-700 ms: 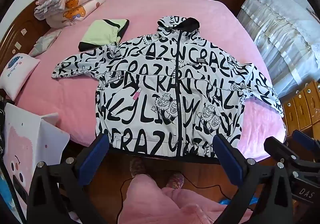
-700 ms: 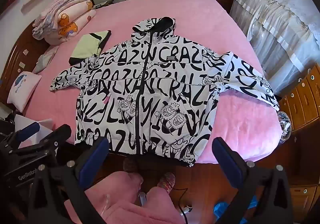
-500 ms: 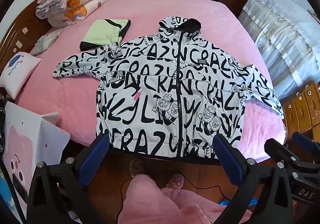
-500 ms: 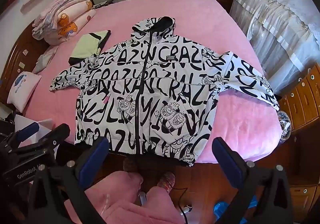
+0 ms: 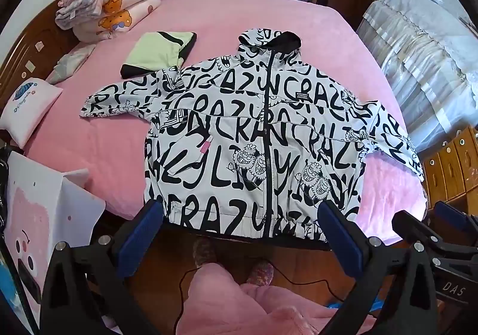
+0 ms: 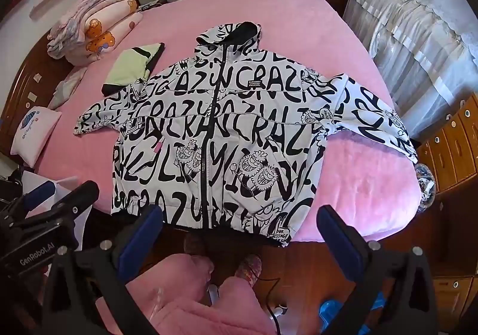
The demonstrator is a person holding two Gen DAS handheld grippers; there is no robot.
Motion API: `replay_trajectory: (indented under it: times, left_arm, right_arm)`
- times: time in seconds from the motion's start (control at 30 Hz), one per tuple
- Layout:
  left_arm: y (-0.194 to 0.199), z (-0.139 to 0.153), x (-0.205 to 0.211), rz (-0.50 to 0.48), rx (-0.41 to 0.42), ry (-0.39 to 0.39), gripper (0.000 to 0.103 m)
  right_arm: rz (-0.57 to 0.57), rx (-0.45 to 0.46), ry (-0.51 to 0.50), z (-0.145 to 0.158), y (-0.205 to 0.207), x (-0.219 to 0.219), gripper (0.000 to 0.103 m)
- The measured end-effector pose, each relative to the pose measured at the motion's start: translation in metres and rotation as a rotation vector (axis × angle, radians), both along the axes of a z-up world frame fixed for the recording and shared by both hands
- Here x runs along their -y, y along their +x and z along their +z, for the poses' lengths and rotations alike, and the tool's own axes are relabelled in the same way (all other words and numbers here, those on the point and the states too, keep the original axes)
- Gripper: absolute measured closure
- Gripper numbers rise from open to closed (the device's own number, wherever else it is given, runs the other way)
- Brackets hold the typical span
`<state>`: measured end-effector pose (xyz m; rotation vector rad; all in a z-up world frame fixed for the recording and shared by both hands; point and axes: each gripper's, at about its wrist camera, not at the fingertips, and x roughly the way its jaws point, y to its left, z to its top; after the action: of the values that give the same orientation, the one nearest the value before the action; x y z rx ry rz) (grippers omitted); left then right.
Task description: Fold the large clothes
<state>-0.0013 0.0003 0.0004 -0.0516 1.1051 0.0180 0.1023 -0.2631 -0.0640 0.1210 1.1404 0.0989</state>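
The jacket (image 5: 257,144) lies face up and zipped on the pink bed (image 5: 233,15), filling the middle of both views, white with heavy black lettering. Its hood (image 5: 270,39) points toward the top of the frame, its hem hangs just over the near edge of the bed, and both sleeves are spread out, one toward the left, the other trailing off toward the right edge of the frame. Since the earlier frames almost nothing has changed: the jacket lies just as it did, and the view has crept only a touch.

The left gripper (image 5: 239,233) hangs low at the bottom of its own frame, jaws spread wide with nothing between them, blue pads (image 5: 140,233) level with the hem but not touching it. The right gripper (image 6: 239,233) sits the same way, wide open and empty, just short of the hem. Each shows at the edge of the other's view.

Beyond the jacket's left shoulder, a folded green garment (image 5: 159,50) touches the sleeve. Further upper left sit stacked quilts (image 5: 110,9), and a small pillow (image 5: 28,109) lies at the left edge.
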Motion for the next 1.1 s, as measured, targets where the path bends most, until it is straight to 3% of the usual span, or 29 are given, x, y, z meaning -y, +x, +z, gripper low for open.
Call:
replay_trajectory:
  times: [1.1]
  left_arm:
    - [0.005,0.010,0.000,-0.002,0.005,0.015,0.001]
  right_arm:
    - [-0.008,0.002,0.011,0.001,0.000,0.006,0.000]
